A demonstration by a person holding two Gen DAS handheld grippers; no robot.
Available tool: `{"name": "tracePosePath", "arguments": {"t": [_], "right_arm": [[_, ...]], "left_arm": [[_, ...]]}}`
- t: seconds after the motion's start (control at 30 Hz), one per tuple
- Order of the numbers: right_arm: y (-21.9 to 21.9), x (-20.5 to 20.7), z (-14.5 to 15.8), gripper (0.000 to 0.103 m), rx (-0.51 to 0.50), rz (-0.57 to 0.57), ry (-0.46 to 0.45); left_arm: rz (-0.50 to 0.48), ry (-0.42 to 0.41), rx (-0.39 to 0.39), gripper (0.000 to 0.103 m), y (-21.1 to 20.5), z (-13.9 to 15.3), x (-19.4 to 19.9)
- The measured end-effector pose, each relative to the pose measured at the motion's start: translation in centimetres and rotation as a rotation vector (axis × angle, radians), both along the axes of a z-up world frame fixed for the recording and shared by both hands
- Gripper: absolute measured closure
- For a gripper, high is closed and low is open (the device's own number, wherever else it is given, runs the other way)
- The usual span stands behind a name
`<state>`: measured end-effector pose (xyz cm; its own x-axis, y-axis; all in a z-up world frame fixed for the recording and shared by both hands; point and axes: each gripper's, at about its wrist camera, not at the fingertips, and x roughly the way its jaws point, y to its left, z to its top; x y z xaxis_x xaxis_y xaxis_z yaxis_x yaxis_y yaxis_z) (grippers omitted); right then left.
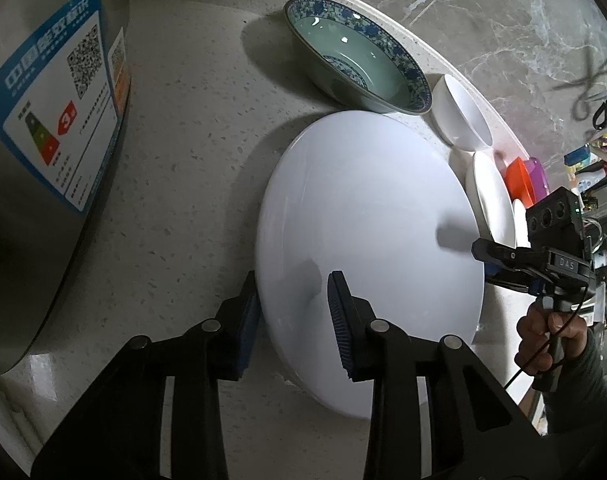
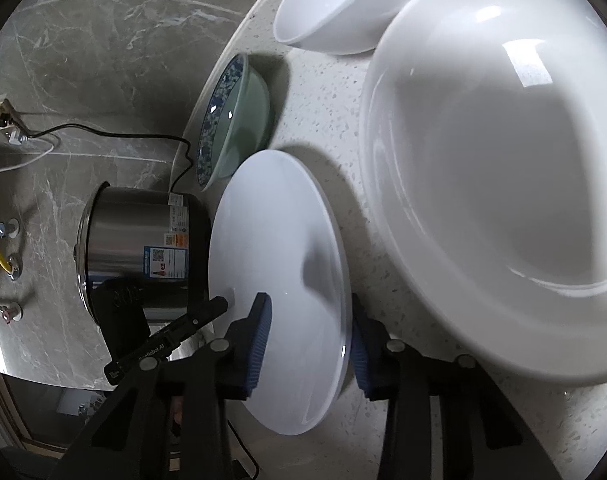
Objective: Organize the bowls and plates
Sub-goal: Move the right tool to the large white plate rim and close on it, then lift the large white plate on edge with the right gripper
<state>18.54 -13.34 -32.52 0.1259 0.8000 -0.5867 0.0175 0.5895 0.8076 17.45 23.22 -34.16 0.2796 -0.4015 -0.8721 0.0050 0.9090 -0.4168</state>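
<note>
A plain white plate [image 1: 367, 240] [image 2: 279, 264] lies in the middle of the speckled counter [image 1: 183, 168]. My left gripper [image 1: 293, 320] straddles its near rim, one pad against the outer edge and the other on its top face, shut on it. On the opposite rim, my right gripper [image 2: 309, 340] [image 1: 481, 258] is shut in the same way, held by a hand [image 1: 543, 344]. Behind the plate sit a green bowl with a blue patterned rim [image 1: 355, 56] [image 2: 231, 120], a small white bowl [image 1: 461, 112] [image 2: 343, 4] and a large white bowl [image 2: 503, 180] [image 1: 491, 200].
A steel rice cooker [image 1: 43, 120] [image 2: 143, 240] with a blue label stands close on the plate's left. Its black cord [image 2: 115, 132] runs to a wall socket. Orange and purple containers [image 1: 521, 180] sit beyond the large bowl. A marble wall backs the counter.
</note>
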Motion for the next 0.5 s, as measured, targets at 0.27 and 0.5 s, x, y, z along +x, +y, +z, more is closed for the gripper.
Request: {"name": "tracePosePath", "arguments": {"t": [0.27,0.5], "right_arm": [[-0.5,0.1,-0.3,0.063,0.027,-0.041,0.026],[-1.6,0.0,-1.3,0.085,0.04,-0.101,0.082]], "left_arm": [[0.017,-0.004,-0.012,0.073,0.5,0.0,-0.4],[0.036,-0.008,-0.041,0.073,0.7,0.0,-0.6]]}}
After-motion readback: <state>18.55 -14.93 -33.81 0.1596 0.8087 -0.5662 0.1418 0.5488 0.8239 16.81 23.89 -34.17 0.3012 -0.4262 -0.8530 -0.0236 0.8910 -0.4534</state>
